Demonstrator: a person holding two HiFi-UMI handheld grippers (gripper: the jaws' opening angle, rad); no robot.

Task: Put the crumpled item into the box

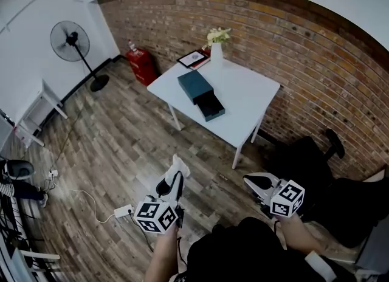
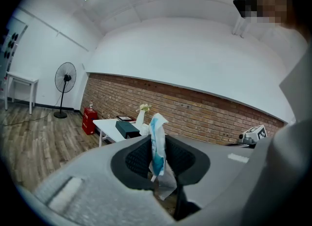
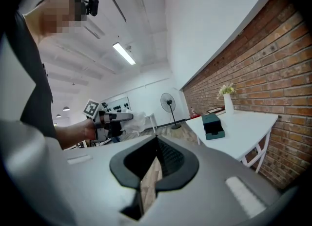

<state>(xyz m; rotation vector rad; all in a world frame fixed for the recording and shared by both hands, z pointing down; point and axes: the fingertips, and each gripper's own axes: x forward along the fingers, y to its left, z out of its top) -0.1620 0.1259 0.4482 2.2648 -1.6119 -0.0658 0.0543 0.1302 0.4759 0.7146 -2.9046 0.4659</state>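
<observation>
The crumpled item, a white wad with blue print, sticks out of my left gripper, low over the wooden floor. In the left gripper view the jaws of the left gripper are shut on the crumpled item. The box is dark teal, with its drawer pulled out, and lies on the white table some way ahead. My right gripper hangs to the right. In its own view the right gripper has its tips together with nothing between them, and the box shows far off.
On the table stand a white vase with flowers and a framed tablet. A red canister and a standing fan are by the walls. A black chair is at my right, a power strip on the floor.
</observation>
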